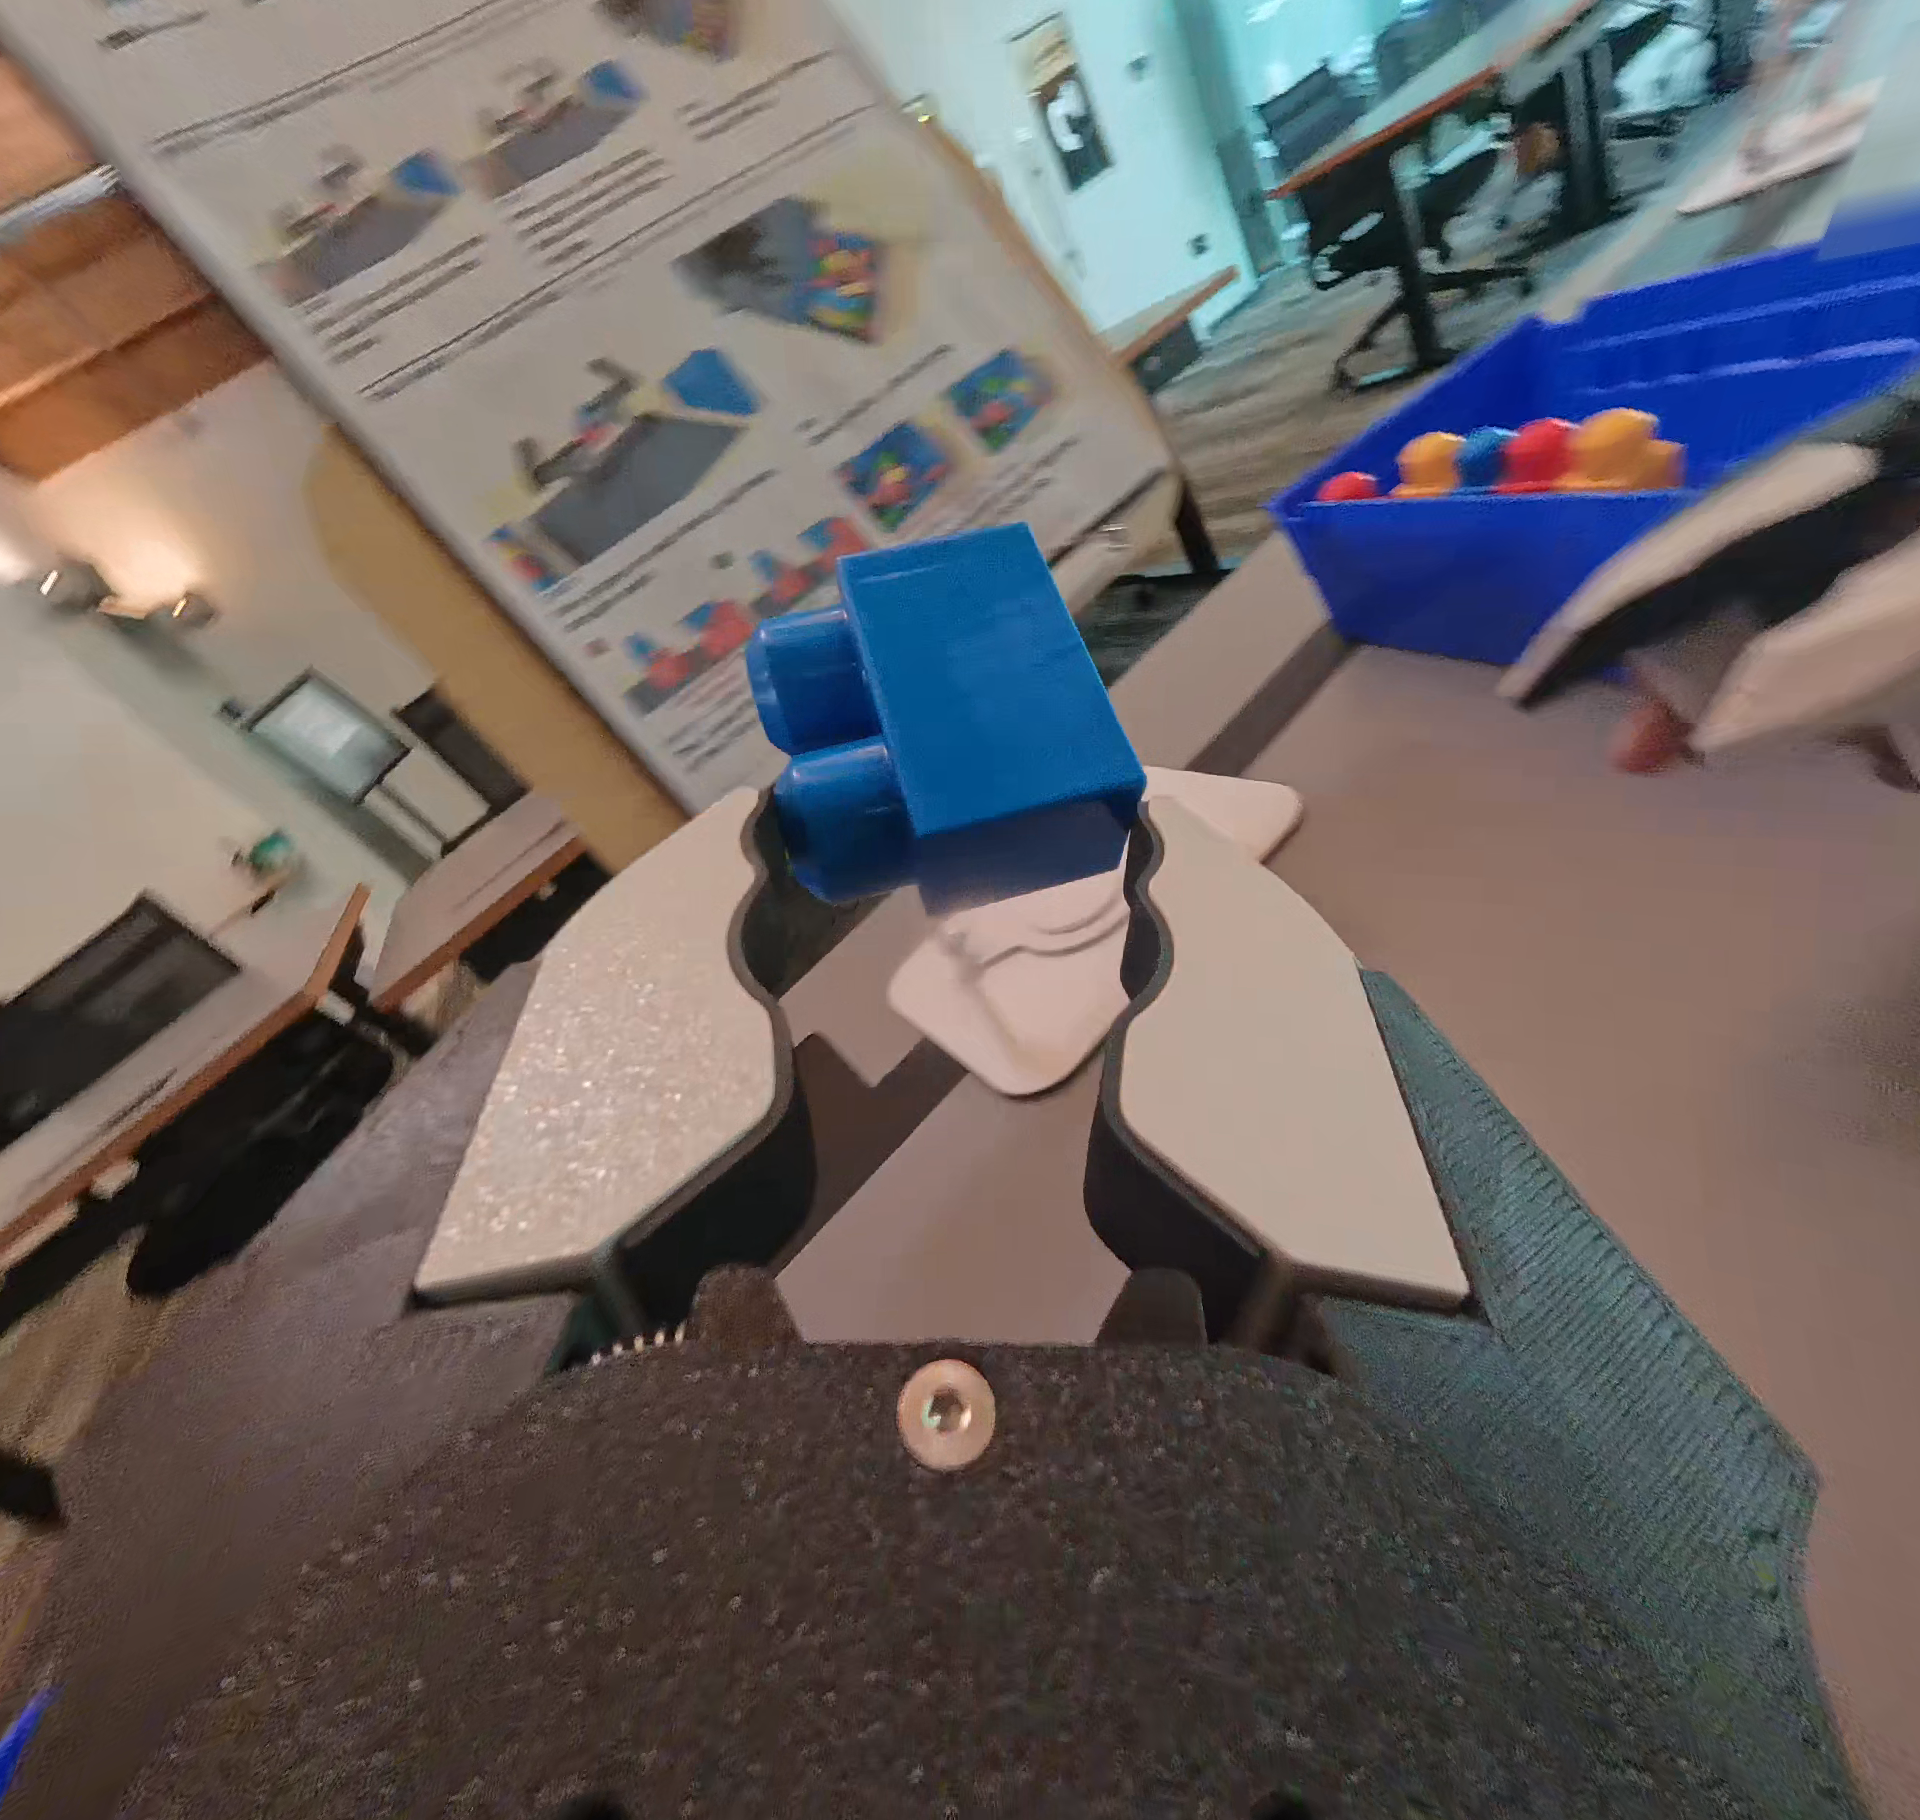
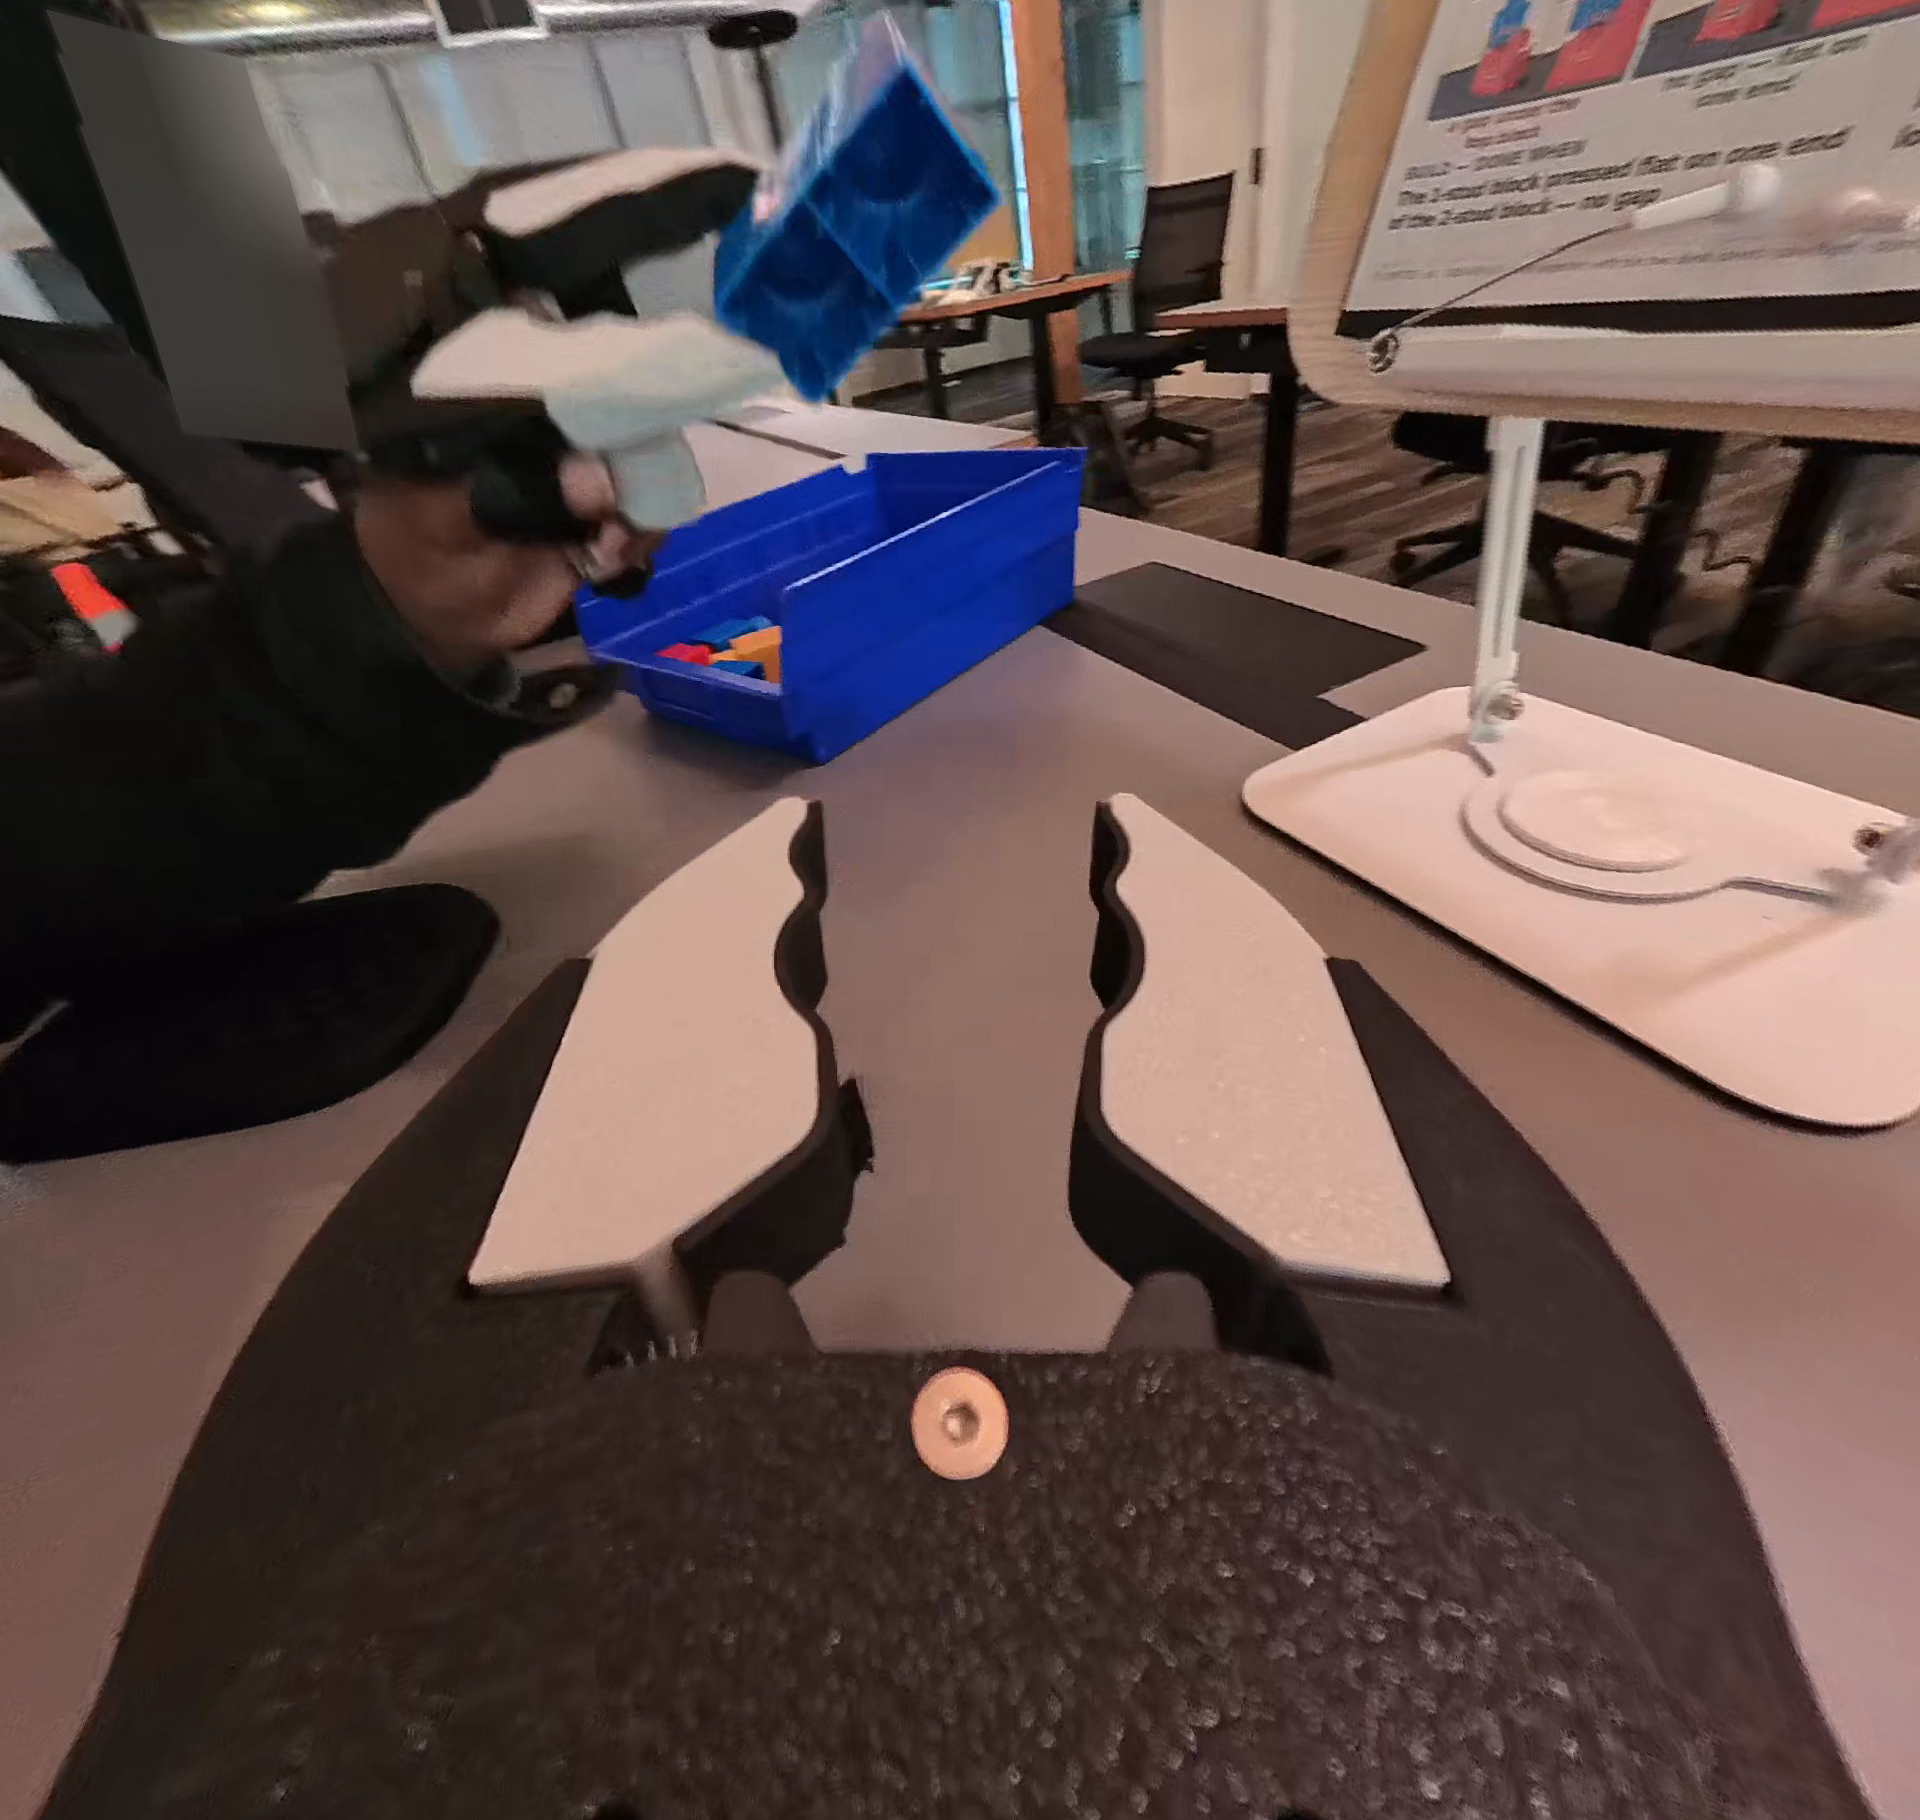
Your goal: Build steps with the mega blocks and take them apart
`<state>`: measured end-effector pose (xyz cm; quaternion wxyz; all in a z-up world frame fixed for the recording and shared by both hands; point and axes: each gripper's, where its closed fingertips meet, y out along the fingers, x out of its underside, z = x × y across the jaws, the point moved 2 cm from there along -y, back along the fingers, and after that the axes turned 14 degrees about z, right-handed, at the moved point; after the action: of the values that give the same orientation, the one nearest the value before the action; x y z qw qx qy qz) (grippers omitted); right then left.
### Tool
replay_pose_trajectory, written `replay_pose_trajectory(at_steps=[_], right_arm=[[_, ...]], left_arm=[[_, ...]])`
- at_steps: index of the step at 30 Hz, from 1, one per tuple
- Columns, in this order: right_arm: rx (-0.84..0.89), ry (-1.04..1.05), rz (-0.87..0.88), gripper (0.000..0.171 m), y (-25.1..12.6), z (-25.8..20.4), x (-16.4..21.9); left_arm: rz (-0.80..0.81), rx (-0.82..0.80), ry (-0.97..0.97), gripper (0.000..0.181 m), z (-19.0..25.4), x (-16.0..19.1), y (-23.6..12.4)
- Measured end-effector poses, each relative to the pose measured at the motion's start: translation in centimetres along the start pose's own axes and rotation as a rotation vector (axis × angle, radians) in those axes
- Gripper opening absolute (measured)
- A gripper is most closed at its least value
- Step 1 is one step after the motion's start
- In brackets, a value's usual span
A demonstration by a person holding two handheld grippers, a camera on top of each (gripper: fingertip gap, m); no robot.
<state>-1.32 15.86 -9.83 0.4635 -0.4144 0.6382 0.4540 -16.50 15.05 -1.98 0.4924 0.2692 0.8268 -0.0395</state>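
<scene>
My left gripper (image 1: 951, 825) is shut on a blue two-stud mega block (image 1: 966, 700) and holds it in the air, tilted, with the studs pointing left. The right wrist view shows this left gripper (image 2: 748, 264) raised above the table with the blue block (image 2: 852, 212) showing its hollow underside. My right gripper (image 2: 956, 814) is open and empty, low over the grey table (image 2: 956, 731). It also shows blurred at the right edge of the left wrist view (image 1: 1704, 648), with a small red thing (image 1: 1652, 736) beside its fingertips.
A blue bin (image 2: 935, 565) with several red, orange and blue blocks (image 1: 1507, 456) stands at the back of the table. A white stand base (image 2: 1610, 939) carrying an instruction poster (image 2: 1662, 108) sits at the right. A person's dark sleeve (image 2: 208, 731) lies along the left.
</scene>
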Motion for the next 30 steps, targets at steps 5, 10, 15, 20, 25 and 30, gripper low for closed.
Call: replay_pose_trajectory(at_steps=[5, 10, 15, 20, 25, 30], right_arm=[[-0.133, 0.166, -0.039, 0.066, -0.8, -0.8, -0.9], [-0.264, 0.235, -0.180, 0.073, -2.1, -1.9, 0.3], [-0.339, 0.205, -0.311, 0.071, -2.4, -3.2, 2.7], [-0.421, 0.140, -0.398, 0.039, -3.1, -4.3, 4.4], [-0.424, 0.071, -0.213, 0.036, -2.7, -4.2, 2.0], [-0.443, 0.036, -0.033, 0.037, -2.3, -4.8, 0.0]], left_arm=[[0.036, 0.204, 0.164, 0.064, 7.9, 0.9, -0.1], [0.075, 0.410, 0.311, 0.063, 13.1, 2.0, -0.8], [0.096, 0.543, 0.425, 0.063, 16.2, 2.4, -1.7], [0.120, 0.604, 0.484, 0.063, 17.8, 2.9, -2.2], [0.067, 0.676, 0.074, 0.097, 17.7, 2.9, -2.2], [0.107, 0.711, -0.582, 0.078, 16.6, 1.1, -2.1]])
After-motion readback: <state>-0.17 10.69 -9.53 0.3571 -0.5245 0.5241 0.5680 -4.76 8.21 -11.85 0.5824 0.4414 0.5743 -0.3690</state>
